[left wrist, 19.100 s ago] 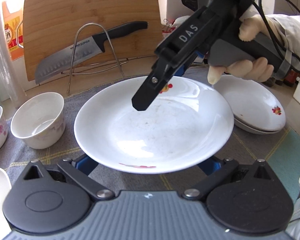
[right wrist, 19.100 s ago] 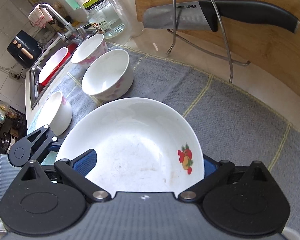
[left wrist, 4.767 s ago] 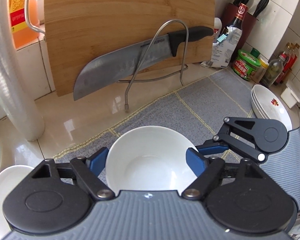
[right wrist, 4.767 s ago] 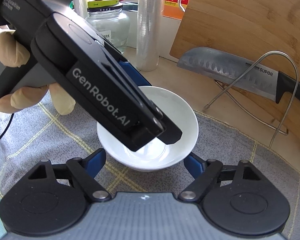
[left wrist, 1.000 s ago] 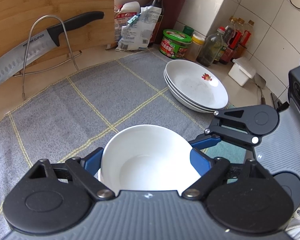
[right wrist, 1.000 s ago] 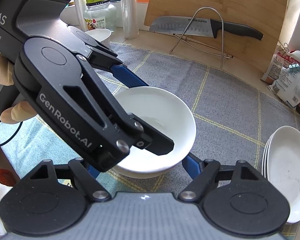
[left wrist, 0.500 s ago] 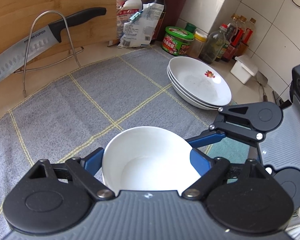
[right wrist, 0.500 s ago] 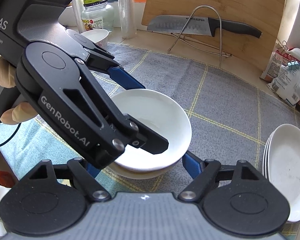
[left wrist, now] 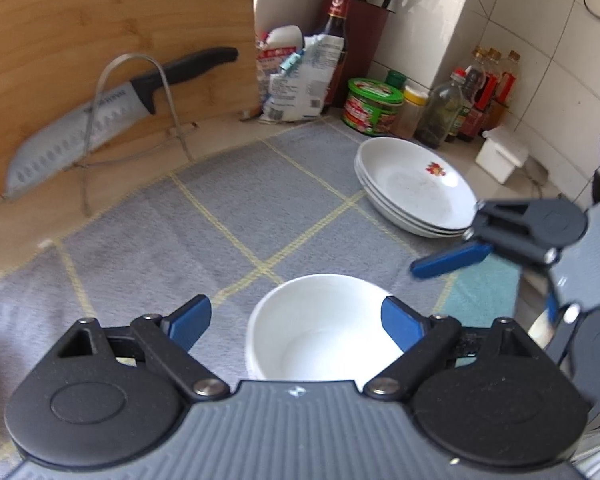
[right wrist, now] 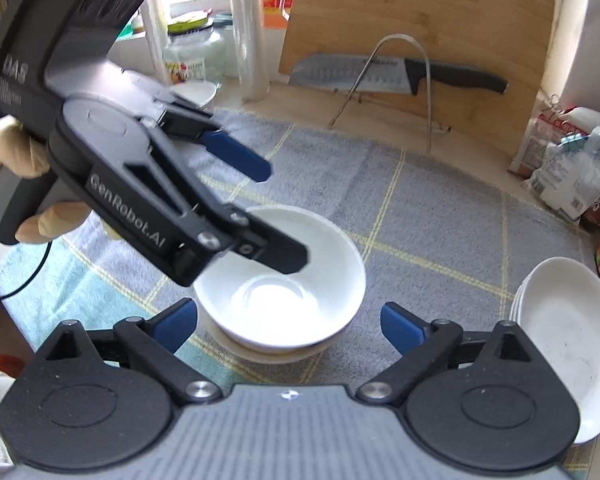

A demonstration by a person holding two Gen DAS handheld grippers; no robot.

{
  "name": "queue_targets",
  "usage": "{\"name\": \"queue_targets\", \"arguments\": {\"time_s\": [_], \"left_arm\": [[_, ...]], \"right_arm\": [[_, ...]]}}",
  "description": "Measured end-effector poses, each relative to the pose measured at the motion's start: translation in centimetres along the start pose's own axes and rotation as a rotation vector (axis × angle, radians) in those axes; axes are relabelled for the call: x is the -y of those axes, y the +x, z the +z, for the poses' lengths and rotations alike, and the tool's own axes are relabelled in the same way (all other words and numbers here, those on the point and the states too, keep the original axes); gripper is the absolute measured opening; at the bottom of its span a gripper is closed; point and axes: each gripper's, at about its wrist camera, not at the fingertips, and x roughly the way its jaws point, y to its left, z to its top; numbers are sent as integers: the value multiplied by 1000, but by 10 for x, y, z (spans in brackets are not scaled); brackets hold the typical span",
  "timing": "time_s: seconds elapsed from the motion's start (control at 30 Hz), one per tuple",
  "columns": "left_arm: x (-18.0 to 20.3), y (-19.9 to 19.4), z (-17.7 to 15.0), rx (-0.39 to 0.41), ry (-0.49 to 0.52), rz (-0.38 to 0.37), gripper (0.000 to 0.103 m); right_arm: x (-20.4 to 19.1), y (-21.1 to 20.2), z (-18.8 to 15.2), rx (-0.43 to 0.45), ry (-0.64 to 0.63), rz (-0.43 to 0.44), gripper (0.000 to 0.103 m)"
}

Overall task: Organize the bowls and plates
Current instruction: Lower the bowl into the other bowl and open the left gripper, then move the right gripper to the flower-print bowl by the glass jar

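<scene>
A white bowl (left wrist: pixel 320 328) sits nested in another bowl (right wrist: pixel 268 354) on the grey mat (left wrist: pixel 220 240). My left gripper (left wrist: pixel 294 322) straddles the top bowl. Its jaws have just been opening: the left pad stands clear of the rim and the right pad is close to it. In the right wrist view the left gripper (right wrist: pixel 280 216) hangs slightly above the bowl (right wrist: pixel 284 276). My right gripper (right wrist: pixel 290 326) is open, its pads wider than the bowl stack. A stack of white plates (left wrist: pixel 416 188) with a red flower print lies to the right.
A knife (left wrist: pixel 100 116) rests in a wire rack against a wooden cutting board (left wrist: pixel 100 32) at the back. Bottles and a green-lidded jar (left wrist: pixel 374 106) crowd the back right corner. Another small bowl (right wrist: pixel 192 92) and a glass jar (right wrist: pixel 196 56) stand at the back left.
The left gripper's jaws have spread, and its left pad has come off the bowl. The left gripper has lifted slightly and shifted left of the bowl. The right gripper has hardly moved.
</scene>
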Motion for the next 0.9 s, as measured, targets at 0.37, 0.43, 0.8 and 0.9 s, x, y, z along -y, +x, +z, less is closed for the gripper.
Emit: {"name": "queue_targets", "arguments": {"time_s": [0.37,0.43,0.8,0.9], "left_arm": [[-4,-15,-34,-18,1,65,92],[-6,-15,-41,-23,-25,74,92],[-13,-33,-56,35,-149,133,93],[-11,-48,-59,84,-175,194,99]], "right_arm": [[11,6,-3,2,60,-14,102],[11,7,-4,1,59,-13,102],[13,1,-2,28,44,-5,103],[14,-1,1,50,24,24,103]]}}
